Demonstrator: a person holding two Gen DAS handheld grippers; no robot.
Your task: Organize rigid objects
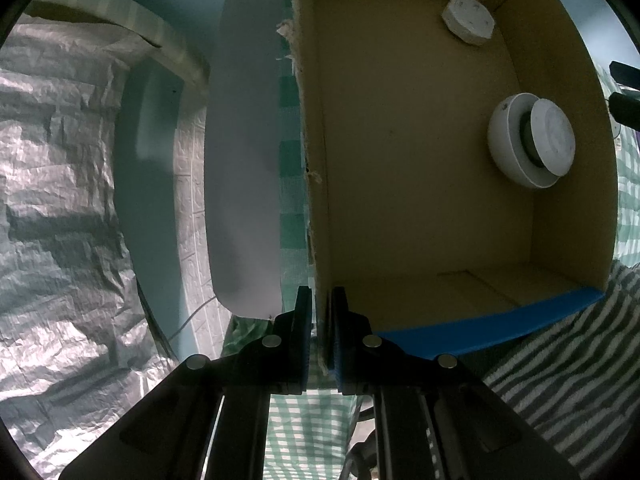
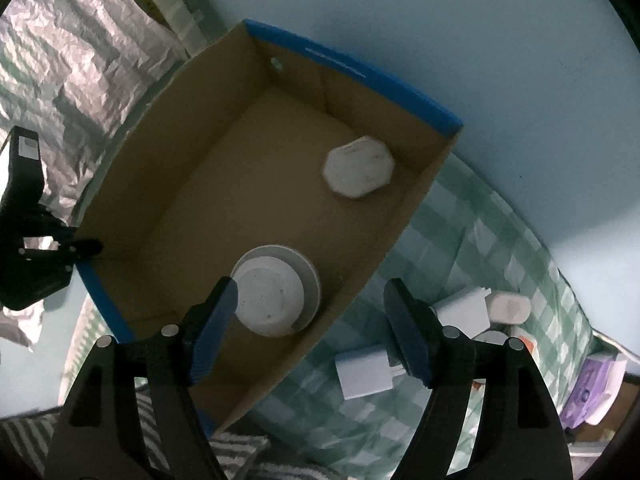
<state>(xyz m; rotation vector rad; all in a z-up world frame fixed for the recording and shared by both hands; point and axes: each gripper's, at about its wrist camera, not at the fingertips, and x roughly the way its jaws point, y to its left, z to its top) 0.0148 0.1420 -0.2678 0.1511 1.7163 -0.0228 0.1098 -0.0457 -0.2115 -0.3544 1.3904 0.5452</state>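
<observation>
A cardboard box (image 2: 160,184) with blue rims sits on a green checked cloth. Inside lie a round white disc device (image 2: 276,294), also in the left wrist view (image 1: 530,140), and a white octagonal puck (image 2: 359,167), also in the left wrist view (image 1: 469,17). My left gripper (image 1: 320,320) is shut on the box's torn side wall (image 1: 312,160); it shows at the box's left corner in the right wrist view (image 2: 80,250). My right gripper (image 2: 312,304) is open and empty above the box's near right wall. White chargers (image 2: 366,374) (image 2: 464,312) lie on the cloth beside the box.
Crinkled silver foil (image 1: 52,200) covers the left side. A pale blue wall (image 2: 440,20) stands behind the box. A striped towel (image 1: 560,380) lies at the near edge. A purple package (image 2: 592,392) and other white items (image 2: 510,306) lie at the right.
</observation>
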